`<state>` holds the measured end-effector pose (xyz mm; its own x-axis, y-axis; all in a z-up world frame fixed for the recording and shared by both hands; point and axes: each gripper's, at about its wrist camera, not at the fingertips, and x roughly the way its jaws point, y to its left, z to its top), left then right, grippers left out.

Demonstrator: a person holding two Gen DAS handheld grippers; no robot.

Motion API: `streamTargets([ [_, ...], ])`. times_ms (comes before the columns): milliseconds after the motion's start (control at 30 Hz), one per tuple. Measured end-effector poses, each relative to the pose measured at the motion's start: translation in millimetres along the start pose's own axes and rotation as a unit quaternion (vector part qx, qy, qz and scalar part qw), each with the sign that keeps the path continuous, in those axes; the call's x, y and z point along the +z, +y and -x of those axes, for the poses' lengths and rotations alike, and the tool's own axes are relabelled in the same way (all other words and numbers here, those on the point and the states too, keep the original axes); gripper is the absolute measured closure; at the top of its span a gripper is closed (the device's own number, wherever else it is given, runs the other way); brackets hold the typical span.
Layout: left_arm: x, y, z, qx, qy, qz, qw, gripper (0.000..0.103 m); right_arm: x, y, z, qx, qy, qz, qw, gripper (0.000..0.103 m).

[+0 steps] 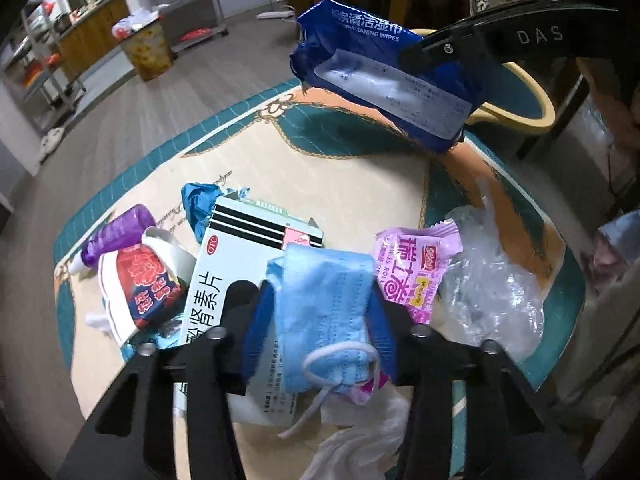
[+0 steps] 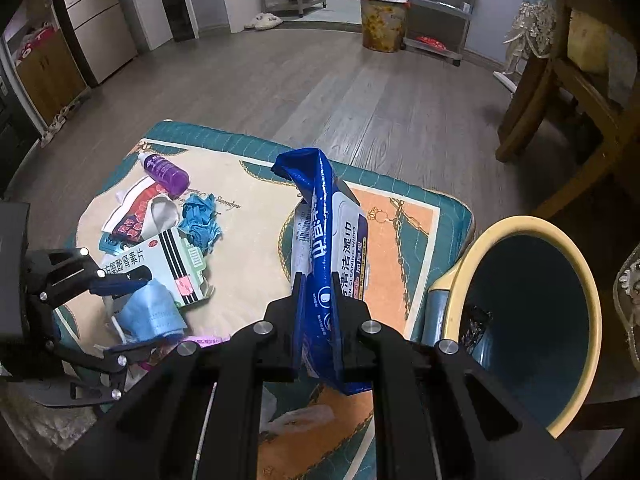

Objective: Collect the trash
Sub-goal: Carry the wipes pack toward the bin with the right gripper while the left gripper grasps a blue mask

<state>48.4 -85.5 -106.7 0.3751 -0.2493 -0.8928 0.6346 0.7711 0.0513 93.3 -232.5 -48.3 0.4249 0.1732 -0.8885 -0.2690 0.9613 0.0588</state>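
Observation:
My left gripper (image 1: 320, 312) is shut on a light blue face mask (image 1: 324, 308) and holds it just above the trash pile; it also shows in the right wrist view (image 2: 132, 304). My right gripper (image 2: 318, 292) is shut on a blue wet-wipes pack (image 2: 324, 240), held in the air above the mat; the pack shows in the left wrist view (image 1: 384, 76) too. The blue bin with a yellow rim (image 2: 524, 304) stands to the right of the mat. A white medicine box (image 1: 240, 268), a pink snack wrapper (image 1: 416, 272), a red-and-white wrapper (image 1: 140, 284), a purple bottle (image 1: 116, 236) and a crumpled blue glove (image 1: 198, 204) lie on the mat.
The trash lies on a teal and cream mat (image 2: 256, 188) on a wooden floor. Clear plastic (image 1: 488, 284) and white tissue (image 1: 360, 432) lie near me. A wooden chair (image 2: 568, 100) stands at the right. A second full waste bin (image 2: 382, 20) stands far back.

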Motion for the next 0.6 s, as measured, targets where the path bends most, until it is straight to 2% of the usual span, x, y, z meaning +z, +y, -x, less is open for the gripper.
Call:
streamTargets([
  [100,2,0,5,-0.017,-0.009,-0.001,0.9998,0.07,0,1,3,0.005,-0.003,0.0,1.0,0.092],
  [233,14,2,27,-0.014,-0.041,0.011,0.999,0.074,-1,1,13,0.012,-0.013,-0.006,1.0,0.092],
  [400,31,4,56,-0.007,-0.082,0.036,0.9959,0.074,0,-3,41,0.019,-0.041,-0.028,0.999,0.092],
  [500,44,0,71,0.002,-0.1,0.047,0.9938,0.074,2,-9,65,0.022,-0.063,-0.049,0.997,0.092],
  [600,61,-6,88,-0.004,-0.128,0.071,0.9892,0.074,-2,-15,96,0.015,-0.087,-0.066,0.994,0.092],
])
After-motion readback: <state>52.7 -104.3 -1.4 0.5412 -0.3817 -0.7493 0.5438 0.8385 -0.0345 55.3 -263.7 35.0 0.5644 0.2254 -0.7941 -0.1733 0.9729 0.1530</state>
